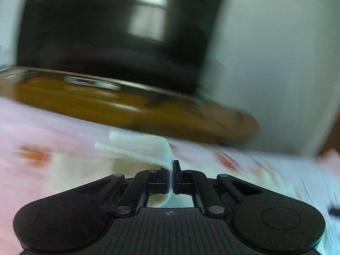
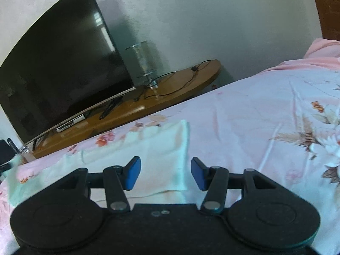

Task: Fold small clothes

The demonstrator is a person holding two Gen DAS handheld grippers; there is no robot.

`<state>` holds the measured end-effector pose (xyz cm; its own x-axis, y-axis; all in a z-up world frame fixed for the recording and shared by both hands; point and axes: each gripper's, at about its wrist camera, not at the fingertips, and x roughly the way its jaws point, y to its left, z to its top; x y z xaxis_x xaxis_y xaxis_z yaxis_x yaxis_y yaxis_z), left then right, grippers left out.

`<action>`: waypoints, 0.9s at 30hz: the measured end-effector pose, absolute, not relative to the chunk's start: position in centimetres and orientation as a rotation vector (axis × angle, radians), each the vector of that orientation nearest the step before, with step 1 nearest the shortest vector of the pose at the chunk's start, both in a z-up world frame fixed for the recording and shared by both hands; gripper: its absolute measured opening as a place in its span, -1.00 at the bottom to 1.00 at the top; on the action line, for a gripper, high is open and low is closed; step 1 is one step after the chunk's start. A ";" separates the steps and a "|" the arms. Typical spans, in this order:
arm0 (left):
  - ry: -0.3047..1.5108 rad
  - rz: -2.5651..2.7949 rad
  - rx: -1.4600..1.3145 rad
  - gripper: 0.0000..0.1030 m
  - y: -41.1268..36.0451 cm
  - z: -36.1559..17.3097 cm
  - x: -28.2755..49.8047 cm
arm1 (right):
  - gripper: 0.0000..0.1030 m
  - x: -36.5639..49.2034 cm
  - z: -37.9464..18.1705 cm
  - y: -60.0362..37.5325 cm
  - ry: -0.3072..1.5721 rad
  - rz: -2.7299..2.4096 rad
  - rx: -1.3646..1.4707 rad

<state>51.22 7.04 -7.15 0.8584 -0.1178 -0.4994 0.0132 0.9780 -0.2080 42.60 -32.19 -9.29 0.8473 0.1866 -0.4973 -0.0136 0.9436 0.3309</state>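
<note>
My left gripper (image 1: pixel 171 170) pinching the white garment (image 1: pixel 144 148) edge, my right gripper (image 2: pixel 165 173) spread wide above the garment (image 2: pixel 157 153), floral bedsheet (image 2: pixel 255 123) beneath

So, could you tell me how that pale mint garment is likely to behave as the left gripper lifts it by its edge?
Probably floppy: the mint garment bends sharply where the left gripper pinches it. It looks thin, so likely light. In the right wrist view it lies flat on the floral bedsheet under the open right gripper, so the free part may trail and drag.
</note>
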 end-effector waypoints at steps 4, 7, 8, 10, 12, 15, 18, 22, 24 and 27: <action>0.720 -0.148 -0.070 -0.84 -2.6 -12.1 52.5 | 0.02 42.8 -9.2 -31.7 0.569 0.106 0.334; 0.640 -0.121 -0.026 0.63 -3.8 -11.4 50.2 | 0.04 43.0 -8.9 -31.8 0.577 0.106 0.339; 0.595 -0.104 -0.053 0.67 -3.0 -11.0 49.1 | 0.07 43.0 -8.7 -31.8 0.573 0.115 0.341; 0.565 -0.059 -0.099 0.67 -0.7 -10.3 47.4 | 0.12 43.1 -8.7 -31.4 0.565 0.131 0.342; 0.547 0.008 -0.165 0.67 2.1 -10.1 45.7 | 0.12 43.3 -8.7 -30.3 0.559 0.170 0.351; 0.539 0.140 -0.204 0.67 6.2 -10.2 44.0 | 0.10 43.8 -8.9 -26.6 0.565 0.242 0.293; 0.596 0.196 -0.262 0.67 10.0 -11.6 43.9 | 0.10 44.2 -9.0 -21.3 0.564 0.343 0.163; 0.659 0.197 -0.310 0.67 11.6 -12.7 44.0 | 0.06 44.9 -9.2 -13.7 0.540 0.461 -0.085; 0.674 0.194 -0.319 0.67 12.1 -13.1 44.1 | -0.03 45.7 -9.6 -10.0 0.525 0.484 -0.264; 0.667 0.181 -0.329 0.67 11.7 -13.5 44.0 | -0.20 47.1 -10.5 -6.5 0.549 0.500 -0.466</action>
<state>44.01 11.71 -13.50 0.7728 0.0599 -0.6319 -0.2687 0.9328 -0.2401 47.10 -6.51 -10.49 0.7412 0.3186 -0.5908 -0.5586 0.7809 -0.2797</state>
